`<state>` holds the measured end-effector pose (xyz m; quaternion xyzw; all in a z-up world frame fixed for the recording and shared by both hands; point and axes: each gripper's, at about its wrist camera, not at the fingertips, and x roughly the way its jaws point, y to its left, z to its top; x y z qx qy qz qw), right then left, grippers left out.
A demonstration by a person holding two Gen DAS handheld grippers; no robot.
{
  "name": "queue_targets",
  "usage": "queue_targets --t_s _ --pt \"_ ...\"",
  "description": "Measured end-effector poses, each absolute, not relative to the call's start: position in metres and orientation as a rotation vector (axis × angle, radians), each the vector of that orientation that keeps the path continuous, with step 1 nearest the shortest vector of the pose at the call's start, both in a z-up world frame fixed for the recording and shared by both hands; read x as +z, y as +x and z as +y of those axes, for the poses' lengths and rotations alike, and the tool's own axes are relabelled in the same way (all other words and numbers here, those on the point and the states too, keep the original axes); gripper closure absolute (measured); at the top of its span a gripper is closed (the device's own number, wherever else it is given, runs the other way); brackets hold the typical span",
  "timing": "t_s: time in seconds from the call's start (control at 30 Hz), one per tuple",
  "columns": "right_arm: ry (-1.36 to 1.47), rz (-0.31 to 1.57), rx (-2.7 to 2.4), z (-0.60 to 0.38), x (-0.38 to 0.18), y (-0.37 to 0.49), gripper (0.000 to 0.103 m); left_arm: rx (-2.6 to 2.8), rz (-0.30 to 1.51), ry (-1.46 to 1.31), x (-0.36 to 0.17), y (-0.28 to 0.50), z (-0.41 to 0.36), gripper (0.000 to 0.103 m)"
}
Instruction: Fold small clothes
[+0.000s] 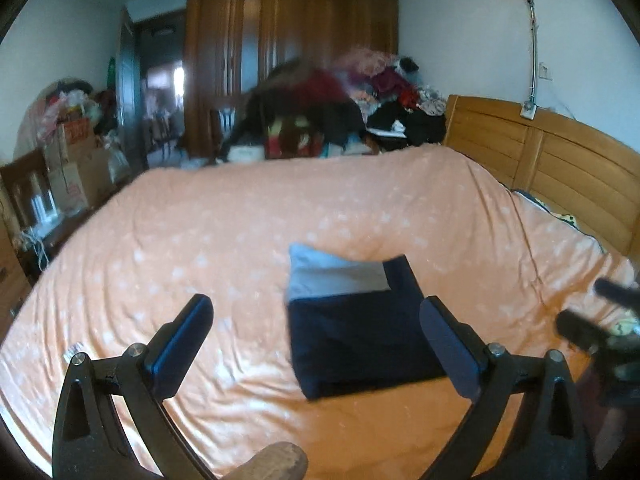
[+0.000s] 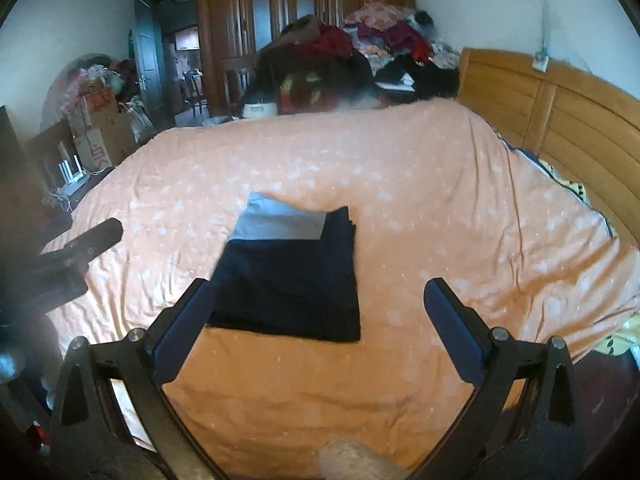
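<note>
A: Where is the folded garment (image 1: 360, 336) lying at this moment?

B: It is lying flat on the orange bed cover (image 1: 224, 232), near the middle of the bed and toward the near edge. It is dark navy, and 1 light grey part is showing at its far end. It is folded into a compact rectangle.

A: Are the 2 tools holding it?

B: No. The left gripper (image 1: 316, 332) is hanging above the cover with its jaws spread wide, and nothing is between them. Its right finger (image 1: 448, 344) is appearing just beside the right edge of the garment, but I cannot tell if it is touching. The right gripper (image 2: 316, 316) is also gaping wide and holding nothing. In the right wrist view its left finger is overlapping the near left corner of the cloth.

A: What is standing behind the bed?

B: A wooden headboard (image 1: 560, 160) is running along the right side. Past the far edge a big pile of clothes (image 1: 360, 96) is sitting, and a brown wardrobe (image 1: 288, 40) is rising behind it. Cardboard boxes (image 1: 76, 160) are standing at the left.
</note>
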<state>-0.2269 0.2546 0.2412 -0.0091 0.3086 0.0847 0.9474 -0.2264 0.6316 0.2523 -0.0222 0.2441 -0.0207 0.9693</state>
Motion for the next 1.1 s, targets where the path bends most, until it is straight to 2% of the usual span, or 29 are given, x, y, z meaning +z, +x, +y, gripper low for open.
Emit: queue_targets --t_s 0.33,1.1 --pt "-0.018 0.669 0.169 0.253 0.241 -0.229 0.000 -0.012 0.507 0.017 0.240 -0.236 0.604 0.000" --pt "-0.097 0.636 0.215 0.279 0.246 -0.237 0.000 0.005 0.488 -0.020 0.243 -0.241 0.620 0.000"
